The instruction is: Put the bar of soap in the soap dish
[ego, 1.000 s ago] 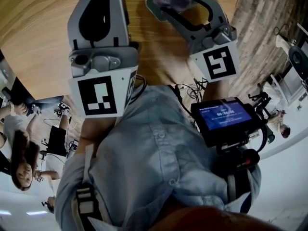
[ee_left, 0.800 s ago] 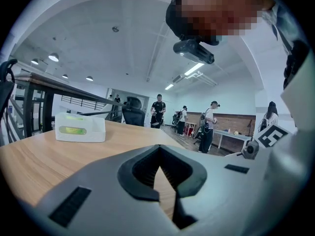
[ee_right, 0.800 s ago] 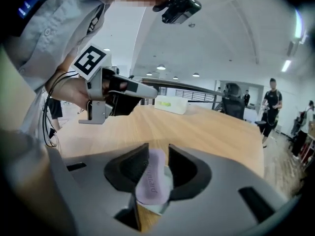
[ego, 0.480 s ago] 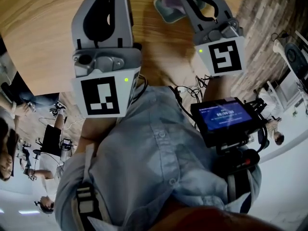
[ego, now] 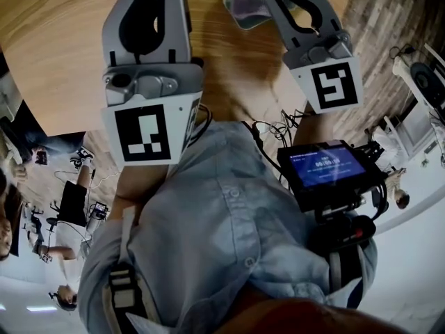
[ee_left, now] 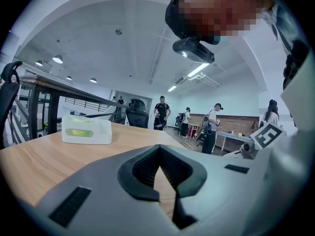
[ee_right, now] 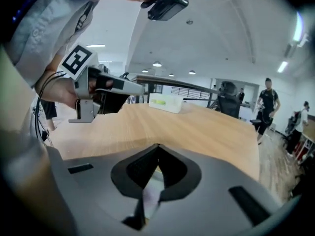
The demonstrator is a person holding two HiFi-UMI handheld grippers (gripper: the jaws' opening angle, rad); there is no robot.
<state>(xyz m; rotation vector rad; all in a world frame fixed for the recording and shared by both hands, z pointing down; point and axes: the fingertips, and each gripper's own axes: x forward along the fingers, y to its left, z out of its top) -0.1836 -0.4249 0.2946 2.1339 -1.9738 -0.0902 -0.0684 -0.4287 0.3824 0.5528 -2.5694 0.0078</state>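
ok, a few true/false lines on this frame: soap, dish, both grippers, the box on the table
1. The bar of soap lies in the soap dish. True.
2. The right gripper is clamped on the soap. False: its jaws are shut with nothing between them, and the soap lies below them.
3. The left gripper has its jaws wide open. False: they are shut and empty.
4. A white box stands on the wooden table, away from both grippers. True.
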